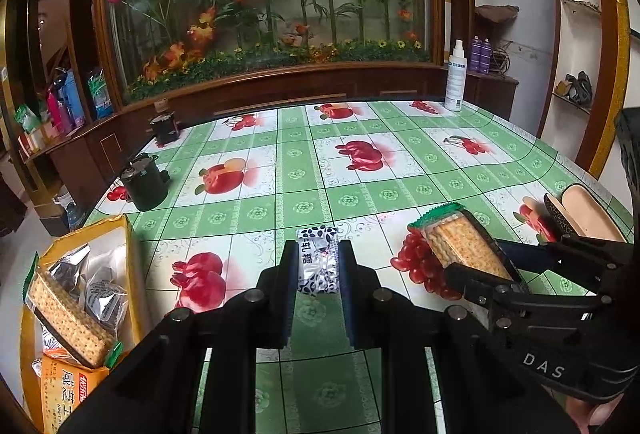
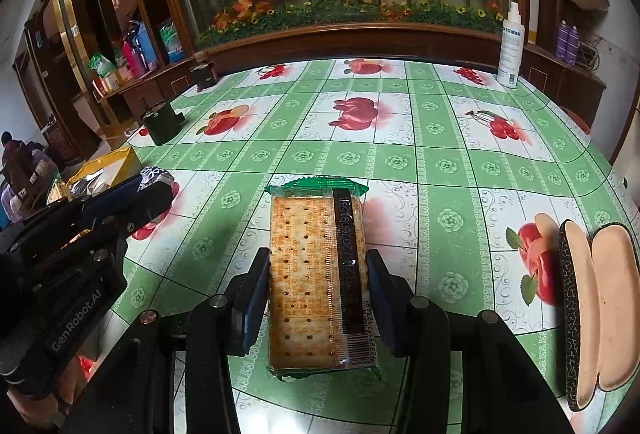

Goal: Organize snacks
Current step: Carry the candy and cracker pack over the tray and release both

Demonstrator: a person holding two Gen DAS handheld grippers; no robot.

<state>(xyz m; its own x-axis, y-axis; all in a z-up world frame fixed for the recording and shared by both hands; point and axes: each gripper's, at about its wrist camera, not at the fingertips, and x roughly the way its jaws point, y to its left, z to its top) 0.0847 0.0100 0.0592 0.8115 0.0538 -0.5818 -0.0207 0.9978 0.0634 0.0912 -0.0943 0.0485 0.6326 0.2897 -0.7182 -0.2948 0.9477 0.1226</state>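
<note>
My left gripper [image 1: 318, 254] is shut on a small black-and-white candy packet [image 1: 317, 262] and holds it over the green fruit-print tablecloth [image 1: 304, 185]. My right gripper [image 2: 318, 268] is shut on a clear cracker pack with green ends [image 2: 316, 274]; that pack also shows in the left wrist view [image 1: 464, 248], to the right of the candy. A yellow snack box [image 1: 132, 254] stands at the table's left edge, holding another cracker pack [image 1: 68, 314] and silver-wrapped snacks [image 1: 100, 294]. The left gripper shows at the left of the right wrist view [image 2: 156, 189].
An open glasses case [image 2: 596, 310] lies at the right side of the table. A black pot [image 1: 144, 181] and a small dark box [image 1: 165, 127] sit at the far left. A white spray bottle [image 1: 455, 77] stands at the far right corner. A wooden planter wall runs behind the table.
</note>
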